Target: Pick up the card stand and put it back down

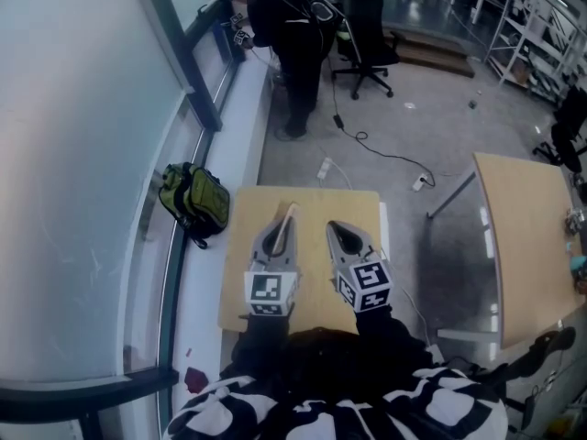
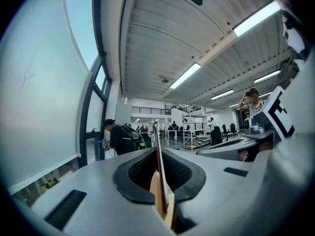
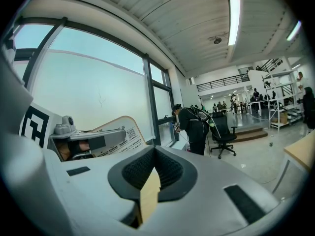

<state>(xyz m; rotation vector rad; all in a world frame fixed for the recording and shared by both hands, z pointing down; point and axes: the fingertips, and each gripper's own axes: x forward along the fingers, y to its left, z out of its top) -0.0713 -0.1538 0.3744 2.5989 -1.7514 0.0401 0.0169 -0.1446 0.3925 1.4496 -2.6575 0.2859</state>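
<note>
Card stand (image 2: pixel 159 177) is clamped in the jaws of the left gripper (image 2: pixel 157 154) and is held out over the pale wooden counter (image 1: pixel 312 200); whether its lower edge touches the wood cannot be told. In the left gripper view it shows edge-on as a thin, stiff, dark line with a tan wooden-looking strip at its base, squeezed between the two dark, finely dimpled pads (image 2: pixel 140 171). In the right gripper view its broad face shows: a flat cream panel (image 3: pixel 115 132) with a rounded top corner, a light brown border, small rows of print and a square code. In the head view it is only a narrow pale sliver (image 1: pixel 288 220) slanting forward from the left gripper (image 1: pixel 278 230).

The right gripper (image 1: pixel 345 235) rests beside it over the counter, its jaws drawn together at the tips with nothing held. Its pads (image 3: pixel 170 168) have the same rubbery, dotted texture, set in smooth grey plastic shells. Each gripper carries a white marker cube (image 1: pixel 271 293) with black squares.
</note>
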